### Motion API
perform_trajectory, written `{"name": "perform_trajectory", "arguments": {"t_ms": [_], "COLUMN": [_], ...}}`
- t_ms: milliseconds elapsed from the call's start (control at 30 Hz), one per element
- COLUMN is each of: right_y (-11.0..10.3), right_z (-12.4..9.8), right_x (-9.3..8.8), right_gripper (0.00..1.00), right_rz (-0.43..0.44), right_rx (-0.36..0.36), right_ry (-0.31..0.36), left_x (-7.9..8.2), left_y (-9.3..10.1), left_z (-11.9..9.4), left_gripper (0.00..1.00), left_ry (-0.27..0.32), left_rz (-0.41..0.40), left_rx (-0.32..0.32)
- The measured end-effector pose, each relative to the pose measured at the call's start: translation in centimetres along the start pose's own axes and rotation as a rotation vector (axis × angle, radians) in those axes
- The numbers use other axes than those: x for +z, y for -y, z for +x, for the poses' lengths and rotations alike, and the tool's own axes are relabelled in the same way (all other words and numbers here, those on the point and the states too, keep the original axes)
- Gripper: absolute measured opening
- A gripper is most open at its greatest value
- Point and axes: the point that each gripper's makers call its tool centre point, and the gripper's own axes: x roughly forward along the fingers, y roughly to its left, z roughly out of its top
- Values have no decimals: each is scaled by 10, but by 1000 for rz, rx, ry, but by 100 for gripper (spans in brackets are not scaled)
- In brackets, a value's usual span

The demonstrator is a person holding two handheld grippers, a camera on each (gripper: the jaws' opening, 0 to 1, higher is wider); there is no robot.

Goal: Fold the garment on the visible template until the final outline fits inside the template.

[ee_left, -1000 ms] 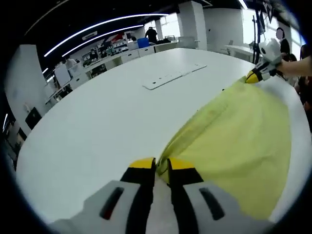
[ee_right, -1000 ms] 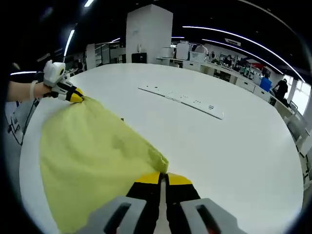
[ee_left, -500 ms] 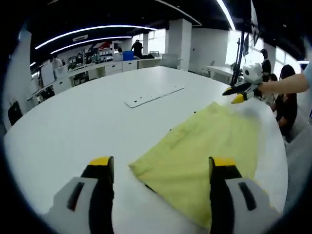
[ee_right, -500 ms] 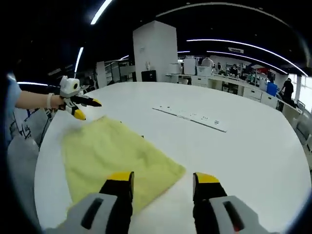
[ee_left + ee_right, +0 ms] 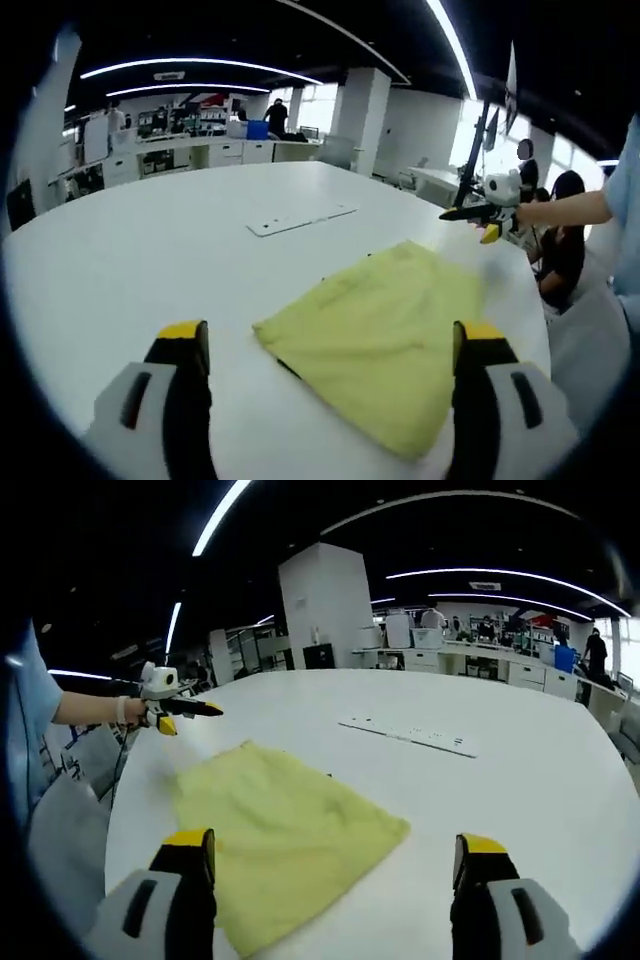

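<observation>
A folded yellow garment [image 5: 385, 340] lies flat on the white table [image 5: 150, 250], with a dark strip of the template peeking out at its near left edge. My left gripper [image 5: 330, 345] hangs open above the garment's near corner, holding nothing. In the right gripper view the same garment [image 5: 280, 825] lies at the lower left, and my right gripper [image 5: 335, 855] is open above it, empty. The right gripper [image 5: 483, 218] appears at the far right of the left gripper view, raised off the cloth. The left gripper [image 5: 180, 712] appears at the left of the right gripper view, also lifted.
A flat white panel [image 5: 300, 216] lies on the table beyond the garment, seen again as the panel [image 5: 410, 736]. A seated person [image 5: 560, 240] is at the table's right edge. Desks, shelves and people stand in the background.
Both grippers let go of the garment's corners and opened wide, then lifted up and back. The garment dropped flat onto the table and now lies still.
</observation>
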Motion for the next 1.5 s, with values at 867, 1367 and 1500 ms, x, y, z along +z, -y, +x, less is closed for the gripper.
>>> {"name": "perform_trajectory", "arguments": {"t_ms": [867,1367,1500], "right_y": [-34,-56,-62], "right_z": [-40,-39,-35], "right_x": [-68,-101,-104], "right_gripper": [67,34,23], "right_rz": [95,116,129], "right_rx": [9,49,71], "right_ry": [-95,-176,-182], "left_x": [-78,-114,-120], "left_y": [51,74,74], "left_z": [-45,-34,-32], "left_gripper": [74,37,33], "left_ry": [-103,-139,-148], "left_rz": [-100,-194,-210], "left_rx": [-48,-73,-68]}}
